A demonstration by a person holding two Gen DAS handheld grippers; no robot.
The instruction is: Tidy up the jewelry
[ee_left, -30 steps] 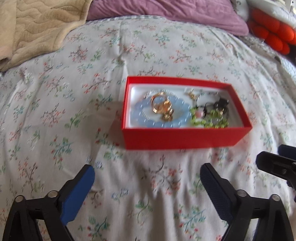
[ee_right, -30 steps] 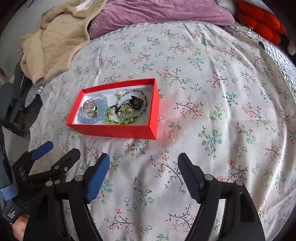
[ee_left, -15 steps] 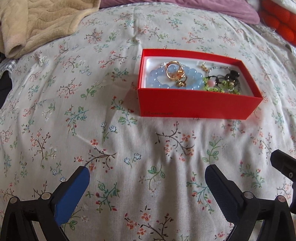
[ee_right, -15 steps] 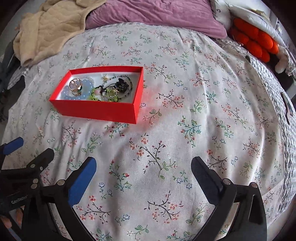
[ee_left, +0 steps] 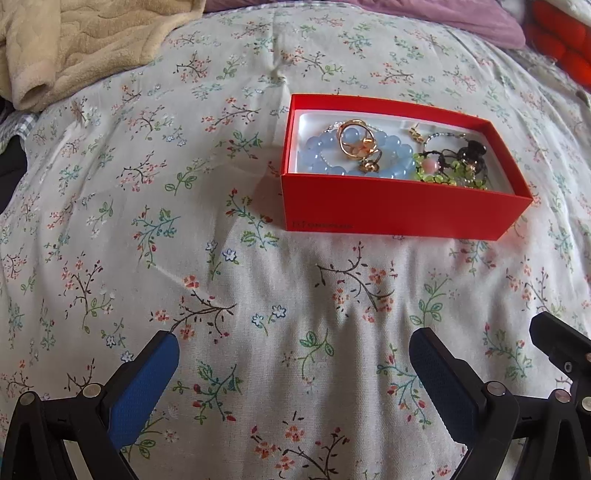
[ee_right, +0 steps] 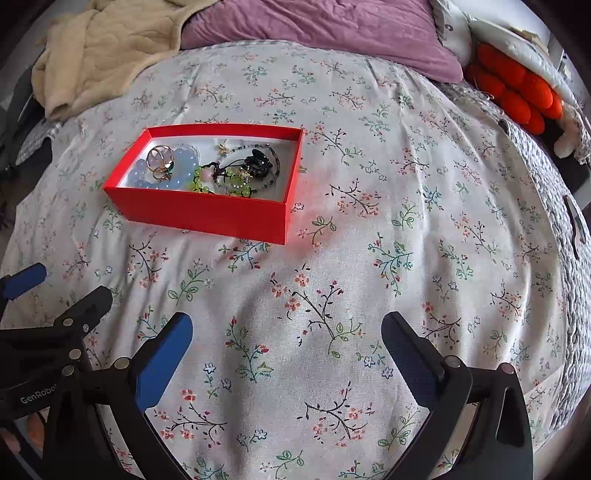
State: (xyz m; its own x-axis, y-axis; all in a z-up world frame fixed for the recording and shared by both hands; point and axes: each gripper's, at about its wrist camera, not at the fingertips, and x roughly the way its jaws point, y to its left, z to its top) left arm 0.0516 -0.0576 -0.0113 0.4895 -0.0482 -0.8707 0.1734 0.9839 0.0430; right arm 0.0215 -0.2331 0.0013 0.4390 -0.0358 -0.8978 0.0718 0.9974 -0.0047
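A red open box (ee_left: 391, 206) (ee_right: 207, 212) rests on the floral bedspread. Inside lie a pale blue bead bracelet (ee_left: 321, 157) (ee_right: 181, 166), gold rings (ee_left: 356, 142) (ee_right: 160, 158), a green bead bracelet (ee_left: 439, 173) (ee_right: 207, 181) and dark beaded pieces (ee_left: 471, 155) (ee_right: 258, 160). My left gripper (ee_left: 293, 354) hangs open over bare cloth, well short of the box's near wall. My right gripper (ee_right: 286, 336) is wide open with nothing between its fingers, below and right of the box. In the right wrist view the left gripper (ee_right: 55, 295) shows at the left edge.
A beige quilted blanket (ee_left: 74, 48) (ee_right: 99, 51) is heaped at the back left. A purple pillow (ee_right: 314, 29) lies behind, and an orange cushion (ee_right: 517, 88) sits at the back right. The bed's edge drops off at the far right (ee_right: 569, 258).
Both views have shifted; the box now sits higher and further right in the left view, further up-left in the right view. The right gripper's fingers have spread wider.
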